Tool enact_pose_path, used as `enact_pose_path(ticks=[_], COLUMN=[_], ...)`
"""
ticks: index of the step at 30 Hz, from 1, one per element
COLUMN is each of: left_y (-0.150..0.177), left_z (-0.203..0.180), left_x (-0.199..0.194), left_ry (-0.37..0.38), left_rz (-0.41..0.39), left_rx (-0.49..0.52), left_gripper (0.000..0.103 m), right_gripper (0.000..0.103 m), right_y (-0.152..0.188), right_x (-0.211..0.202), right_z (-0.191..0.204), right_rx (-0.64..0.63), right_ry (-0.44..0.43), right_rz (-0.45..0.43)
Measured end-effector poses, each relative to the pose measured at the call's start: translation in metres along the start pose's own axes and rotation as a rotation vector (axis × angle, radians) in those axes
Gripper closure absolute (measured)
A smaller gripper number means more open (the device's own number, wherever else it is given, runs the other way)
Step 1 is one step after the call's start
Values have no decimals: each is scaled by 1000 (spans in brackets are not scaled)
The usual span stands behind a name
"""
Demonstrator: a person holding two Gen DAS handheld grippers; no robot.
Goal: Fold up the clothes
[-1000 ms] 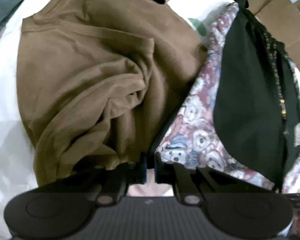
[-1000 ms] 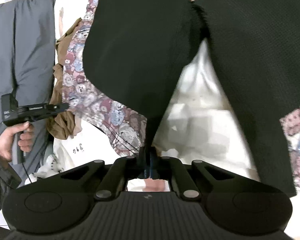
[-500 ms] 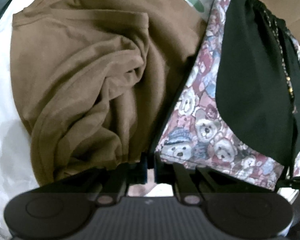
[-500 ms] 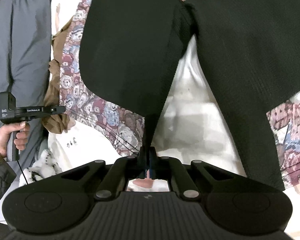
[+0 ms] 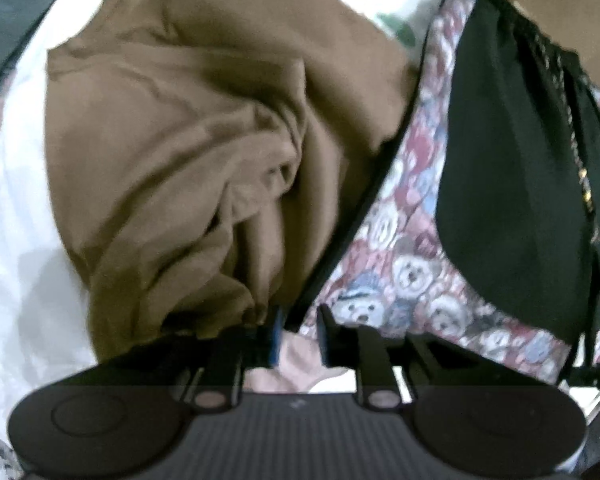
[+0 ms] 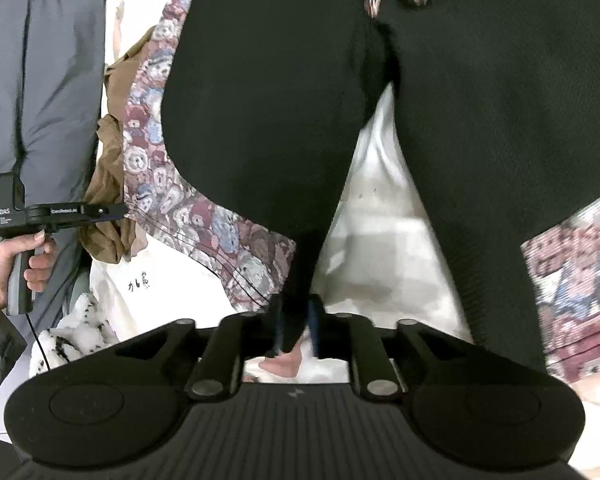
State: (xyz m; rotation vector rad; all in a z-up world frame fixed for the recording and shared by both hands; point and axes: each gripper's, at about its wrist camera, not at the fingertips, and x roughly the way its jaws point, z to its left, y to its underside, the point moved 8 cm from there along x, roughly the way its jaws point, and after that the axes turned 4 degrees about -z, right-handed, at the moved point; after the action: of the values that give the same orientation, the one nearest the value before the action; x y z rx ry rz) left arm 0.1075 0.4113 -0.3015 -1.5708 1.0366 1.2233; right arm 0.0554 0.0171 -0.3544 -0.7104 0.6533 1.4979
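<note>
While both jaws have just been opening, we find black knit trousers [image 6: 284,120] hem between the right gripper [image 6: 296,320] fingers, unpressed. Beside the trousers, the left gripper [image 5: 300,332] stands parted, its dark strip apparently released.

In the left wrist view, the crumpled shirt [image 5: 188,152] lies left of the bear-print cloth [image 5: 404,264], and the trousers [image 5: 512,184] lie on that cloth to its right. In the right wrist view the trousers [image 6: 300,100] spread over the bear-print cloth [image 6: 204,224] and the sheet [image 6: 380,248], with the padded jacket [image 6: 40,100] far left beyond the shirt [image 6: 108,184].
</note>
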Motion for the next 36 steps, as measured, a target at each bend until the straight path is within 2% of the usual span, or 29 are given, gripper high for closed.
enact_pose_path(ticks=[2,5,10,12,19,22,24,29,34,36], left_y=[-8,-23,-35,-32,-37,-44,-48,-52,-53,-55], left_z=[-7,-29,-85,-87,-137,-155,-169,-206,-239,-252], left_x=[-13,-31,-33,-45,-63,-79,-90,-116,-130,-136], left_ry=[10,21,46,51,62,61,59,52,60,71], left_rz=[-30,-66,-119,-130,-153,-175,-197,-237,-251,-263], left_rx=[-4,13,61,77,144,158,168,201,213,202], left_gripper=[82,77,72,71,68,66,61,58,58,54], right_gripper=[66,63,62,62,61,59,57,49,48,48], right_y=[-3,-9,-18,-22,-33,-36,-37,-42,-46,-48], right_x=[-11,-25,-52,-63,-103,-124,-137,-169,-197,-209], right_z=[2,5,6,5,-5,-13,-18,-33,-57,-68], right_rx=[-5,-18,-39,-43,-51,-48,-44,-41,-7,8], right_ry=[-4,-12,-21,-22,-19,-14,-10,5,-4,8], right_rz=[-19,-44,-92,-113,-198,-249,-278,-360,-423,-453])
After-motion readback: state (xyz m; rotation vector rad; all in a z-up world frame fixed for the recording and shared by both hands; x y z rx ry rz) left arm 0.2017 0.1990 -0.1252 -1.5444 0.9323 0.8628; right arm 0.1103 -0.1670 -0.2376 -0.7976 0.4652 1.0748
